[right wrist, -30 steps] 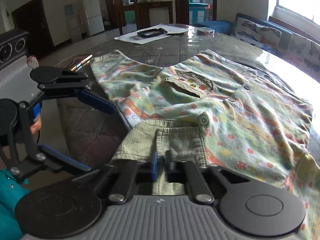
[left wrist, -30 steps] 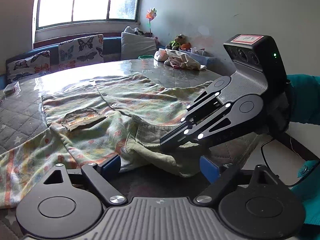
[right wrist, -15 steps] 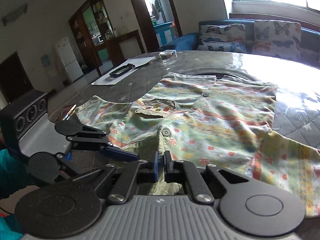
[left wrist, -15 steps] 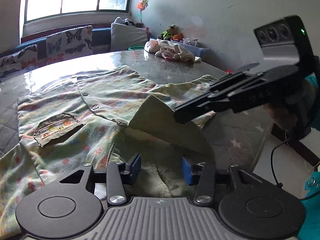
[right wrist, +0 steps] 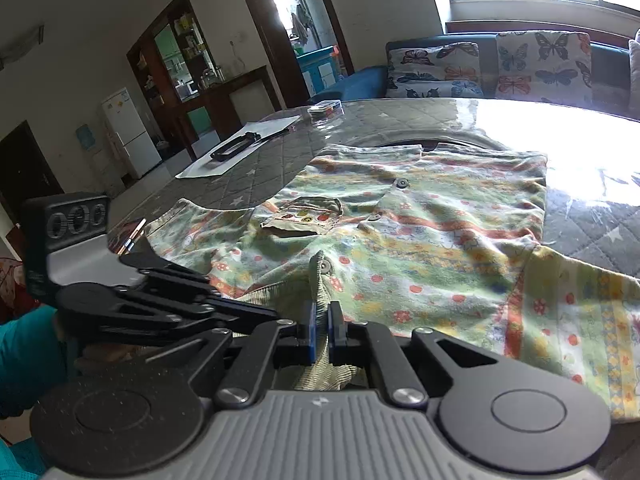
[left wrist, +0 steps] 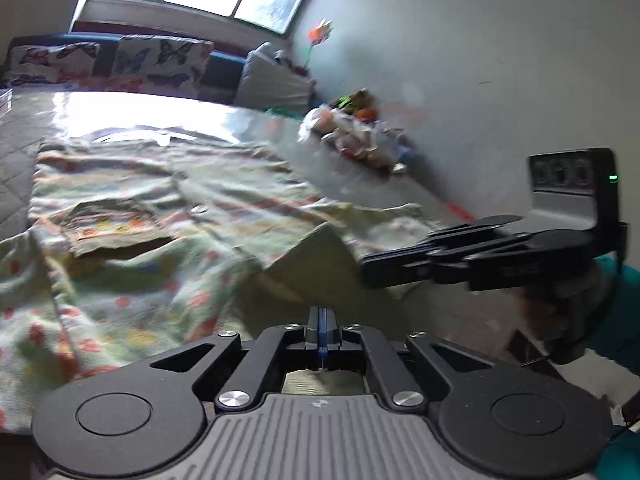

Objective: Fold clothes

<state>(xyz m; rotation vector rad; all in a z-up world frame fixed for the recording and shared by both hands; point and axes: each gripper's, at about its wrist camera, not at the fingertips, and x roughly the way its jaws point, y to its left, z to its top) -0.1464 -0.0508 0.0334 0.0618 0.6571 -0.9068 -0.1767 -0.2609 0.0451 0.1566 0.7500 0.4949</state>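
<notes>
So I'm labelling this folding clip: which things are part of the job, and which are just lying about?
Part of the job:
shirt
left gripper, shut on the shirt
right gripper, shut on the shirt

Lying about:
paper
small box
cloth heap
cushions

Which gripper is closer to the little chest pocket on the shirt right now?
Left, though not by much. The left gripper grips the hem nearly in line with the chest pocket; the right gripper grips farther along, near the button placket.
</notes>
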